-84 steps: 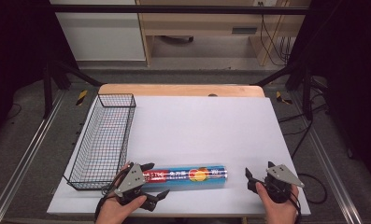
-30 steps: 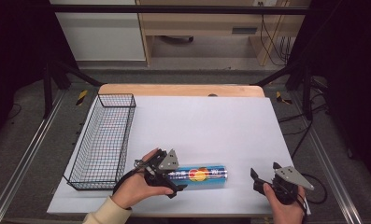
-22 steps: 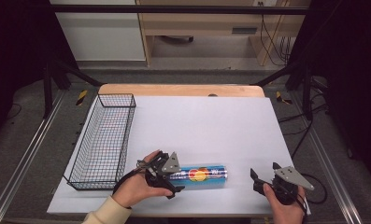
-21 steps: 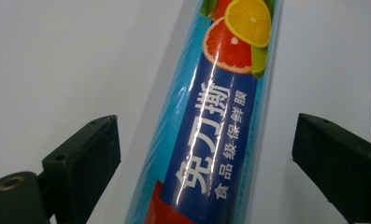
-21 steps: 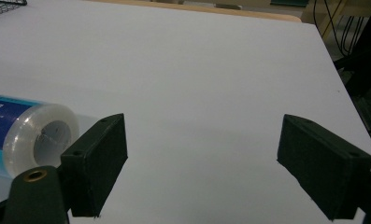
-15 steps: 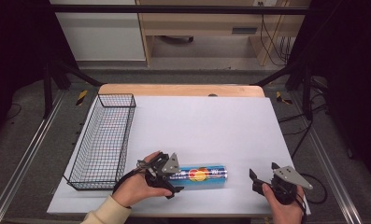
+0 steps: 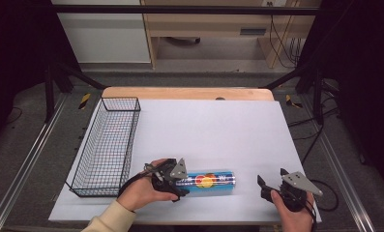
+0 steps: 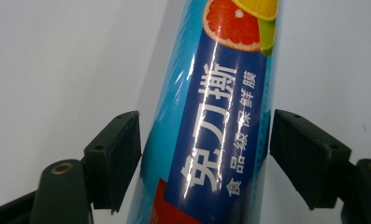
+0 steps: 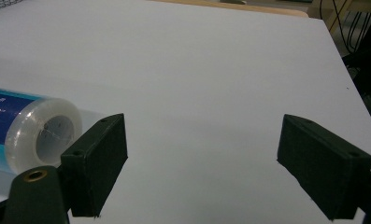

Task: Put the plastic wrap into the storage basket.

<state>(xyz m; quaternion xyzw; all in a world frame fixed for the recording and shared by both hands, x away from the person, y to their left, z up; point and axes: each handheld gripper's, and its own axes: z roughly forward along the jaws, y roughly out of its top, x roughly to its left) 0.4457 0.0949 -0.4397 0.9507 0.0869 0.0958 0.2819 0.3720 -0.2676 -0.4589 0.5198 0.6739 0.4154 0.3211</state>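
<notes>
The blue roll of cling film (image 7: 210, 181) lies flat on its side on the white table top (image 7: 214, 130), near the front edge and just right of the black wire basket (image 7: 107, 145). The left gripper (image 7: 172, 180) is at the roll's left end, with the person's left hand (image 7: 141, 191) behind it. In the left gripper view the roll (image 8: 211, 116) runs up between the two black jaws (the printed label with the citrus picture faces the camera); the jaws are spread on either side of it, the left pad looking right against the wrapper and the right pad showing a thin gap, so nothing is pinched tight as far as can be seen. The right gripper (image 7: 276, 186) sits well apart from the roll, off its right end, with jaws held wide over bare table. In the right gripper view the roll's clear end (image 9: 45, 135) lies just beyond the left jaw, outside the gap.
</notes>
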